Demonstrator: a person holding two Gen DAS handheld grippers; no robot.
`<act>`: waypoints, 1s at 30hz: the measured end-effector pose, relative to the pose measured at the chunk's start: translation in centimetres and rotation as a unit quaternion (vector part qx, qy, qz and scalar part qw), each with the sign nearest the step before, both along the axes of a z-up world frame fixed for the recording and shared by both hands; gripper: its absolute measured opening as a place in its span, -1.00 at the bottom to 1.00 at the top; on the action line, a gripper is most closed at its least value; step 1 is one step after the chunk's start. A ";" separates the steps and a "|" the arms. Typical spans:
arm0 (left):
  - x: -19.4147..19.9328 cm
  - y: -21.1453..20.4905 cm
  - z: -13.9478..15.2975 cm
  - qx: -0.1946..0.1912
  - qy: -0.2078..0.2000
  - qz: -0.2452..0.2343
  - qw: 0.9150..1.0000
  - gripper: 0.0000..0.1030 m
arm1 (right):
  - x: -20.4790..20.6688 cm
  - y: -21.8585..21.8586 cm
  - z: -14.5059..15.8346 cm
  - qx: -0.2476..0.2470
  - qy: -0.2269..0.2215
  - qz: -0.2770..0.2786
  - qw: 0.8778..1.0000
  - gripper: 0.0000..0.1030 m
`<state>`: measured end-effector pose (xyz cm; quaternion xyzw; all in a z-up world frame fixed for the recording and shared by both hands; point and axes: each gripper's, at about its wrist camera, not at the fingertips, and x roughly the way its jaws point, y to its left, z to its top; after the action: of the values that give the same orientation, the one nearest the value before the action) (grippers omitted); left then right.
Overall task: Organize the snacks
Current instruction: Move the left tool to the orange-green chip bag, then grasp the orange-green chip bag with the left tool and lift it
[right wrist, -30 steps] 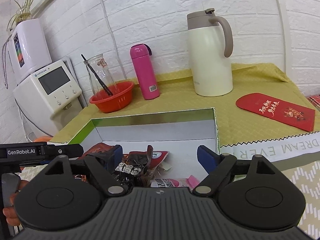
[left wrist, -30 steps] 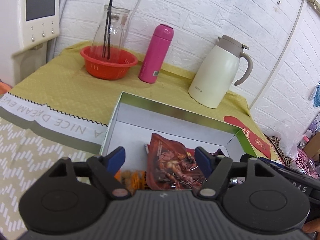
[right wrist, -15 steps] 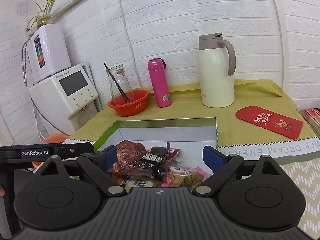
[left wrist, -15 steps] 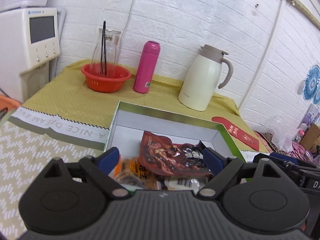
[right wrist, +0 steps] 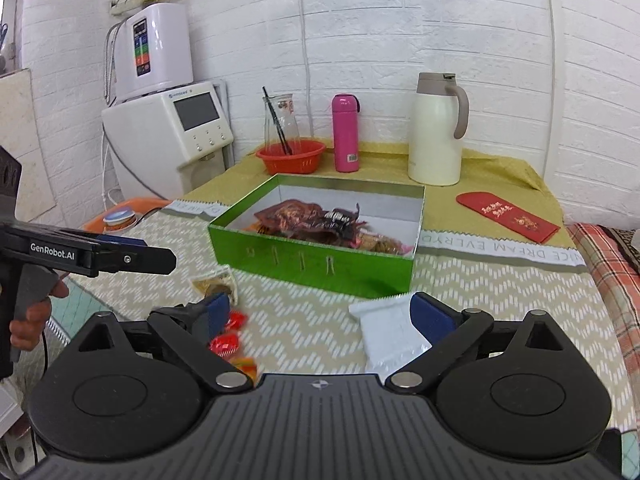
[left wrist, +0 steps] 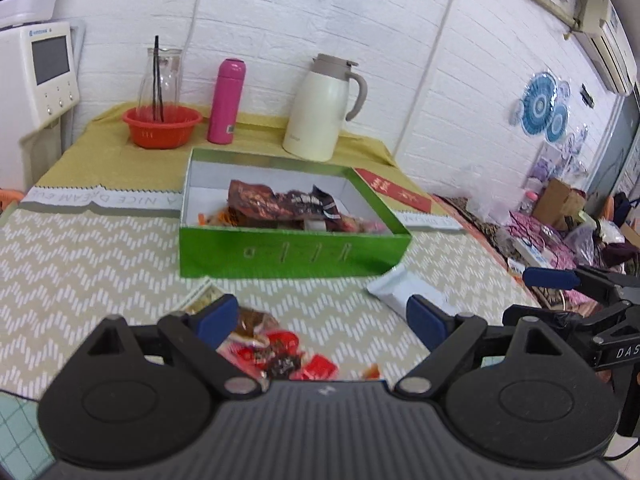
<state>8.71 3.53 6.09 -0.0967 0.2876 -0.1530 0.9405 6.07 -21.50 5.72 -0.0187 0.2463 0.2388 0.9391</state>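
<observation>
Snacks remain loose along the table's near edge, in front of the green box: red candies lie between the wide, empty left gripper; the white packet, long axis pointing toward the box, sits inside the right gripper, likewise wide, empty.

Left tool hovers with jaws spread wide; right tool likewise, holding nothing.

At the back of my tabletop, on the yellow cloth, I see an orange basket holding a glass carafe, with a pink flask beside it and a cream thermos jug further right. A red envelope lies flat near the right edge. A white water dispenser stands off the tabletop's left end against the brick wall.
</observation>
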 end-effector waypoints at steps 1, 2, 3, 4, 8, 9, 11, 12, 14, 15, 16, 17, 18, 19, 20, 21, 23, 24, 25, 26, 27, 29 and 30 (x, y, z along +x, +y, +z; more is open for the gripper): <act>-0.7 -0.2 -0.6 0.001 0.007 -0.008 1.000 0.71 | -0.9 -0.1 -0.6 -0.005 0.000 0.007 1.000 1.00; -1.4 -0.4 -1.3 -0.002 0.016 -0.015 1.000 0.71 | -1.6 0.0 -1.2 -0.012 -0.003 0.014 1.000 1.00; -1.9 -0.6 -2.1 -0.006 0.028 -0.020 0.999 0.71 | -2.5 0.1 -1.9 -0.023 -0.008 0.024 0.999 1.00; -2.4 -0.8 -2.8 -0.011 0.040 -0.024 0.999 0.71 | -3.1 0.3 -2.5 -0.032 -0.012 0.032 0.999 1.00; -4.1 -1.3 -5.3 -0.039 0.068 -0.025 0.997 0.71 | -4.1 1.5 -5.2 -0.077 -0.010 0.077 0.994 1.00; -4.4 -1.4 -5.7 -0.051 0.073 -0.024 0.996 0.71 | -4.1 1.9 -5.7 -0.084 -0.007 0.084 0.993 1.00; -5.0 -1.3 -6.5 -0.076 0.080 -0.018 0.994 0.71 | -3.4 2.5 -6.2 -0.087 -0.005 0.092 0.992 1.00; -5.2 -1.2 -6.8 -0.085 0.081 -0.012 0.993 0.71 | -3.2 3.0 -6.5 -0.087 -0.005 0.099 0.991 1.00; -5.5 -0.9 -7.3 -0.099 0.085 0.002 0.991 0.71 | -2.7 3.8 -6.7 -0.079 -0.004 0.114 0.990 1.00; -5.5 -0.8 -7.4 -0.105 0.089 0.006 0.990 0.70 | -2.5 4.2 -6.9 -0.074 -0.003 0.123 0.990 1.00; -5.3 -0.7 -7.5 -0.109 0.093 0.008 0.990 0.70 | -2.2 4.7 -7.0 -0.071 -0.002 0.132 0.989 1.00; -5.2 -0.5 -7.6 -0.111 0.096 0.013 0.989 0.68 | -2.1 5.2 -7.3 -0.072 -0.002 0.139 0.988 1.00; -5.1 -0.4 -7.7 -0.109 0.099 0.018 0.989 0.65 | -2.0 5.8 -7.6 -0.079 -0.004 0.142 0.987 1.00; -4.9 -0.3 -7.8 -0.106 0.103 0.023 0.989 0.60 | -1.8 6.2 -8.0 -0.083 -0.002 0.144 0.986 1.00; -4.7 -0.2 -8.0 -0.106 0.106 0.025 0.988 0.52 | -1.6 6.4 -8.4 -0.080 0.007 0.147 0.986 1.00; -4.4 -0.1 -8.2 -0.113 0.110 0.021 0.987 0.49 | -1.3 6.6 -8.7 -0.074 0.022 0.150 0.986 1.00; -3.9 0.0 -8.4 -0.129 0.119 0.014 0.984 0.39 | -1.4 6.8 -9.4 -0.068 0.045 0.159 0.984 1.00; -3.6 -0.1 -8.6 -0.132 0.120 0.010 0.984 0.36 | -1.9 6.9 -9.7 -0.072 0.047 0.165 0.983 1.00; -3.2 -0.3 -8.7 -0.132 0.121 0.007 0.984 0.28 | -2.2 7.0 -9.9 -0.078 0.046 0.169 0.981 1.00; -2.9 -0.5 -8.8 -0.131 0.123 0.003 0.984 0.19 | -2.7 7.0 -10.0 -0.083 0.038 0.172 0.981 1.00; -2.7 -0.8 -8.8 -0.130 0.121 0.000 0.984 0.17 | -3.1 7.0 -10.1 -0.087 0.032 0.170 0.981 1.00; -2.4 -1.3 -8.8 -0.122 0.119 -0.007 0.985 -0.01 | -3.7 6.7 -10.0 -0.086 0.030 0.163 0.982 1.00; -2.3 -1.4 -8.8 -0.122 0.121 -0.013 0.985 -0.05 | -3.9 6.5 -10.0 -0.083 0.031 0.159 0.983 1.00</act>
<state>6.37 2.10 -2.76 -0.2250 0.3794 -0.1864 0.8779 2.17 -14.97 -4.23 -0.1282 0.2884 0.3641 0.8763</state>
